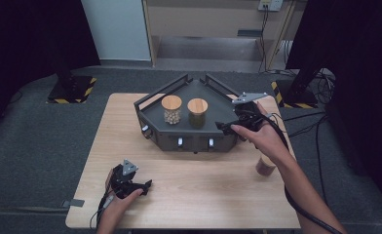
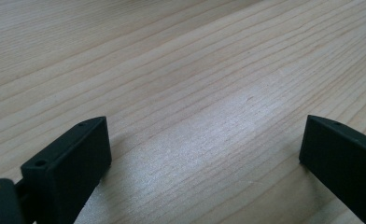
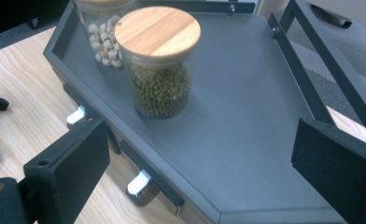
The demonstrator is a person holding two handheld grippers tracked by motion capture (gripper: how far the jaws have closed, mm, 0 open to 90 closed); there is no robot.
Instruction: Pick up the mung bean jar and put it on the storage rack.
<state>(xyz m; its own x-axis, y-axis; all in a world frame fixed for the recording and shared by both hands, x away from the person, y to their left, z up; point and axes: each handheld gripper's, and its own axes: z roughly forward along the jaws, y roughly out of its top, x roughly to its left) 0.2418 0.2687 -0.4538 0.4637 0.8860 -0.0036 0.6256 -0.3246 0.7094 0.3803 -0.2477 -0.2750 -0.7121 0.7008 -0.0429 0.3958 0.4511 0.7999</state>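
Both black jaws of the right gripper (image 3: 200, 172) stand wide apart and empty over the dark grey metal tray (image 3: 246, 116) near the table's far edge, facing the wooden-lidded glass jar of green beans (image 3: 158, 63), likely heavyish, slick and breakable, best gripped around its body.
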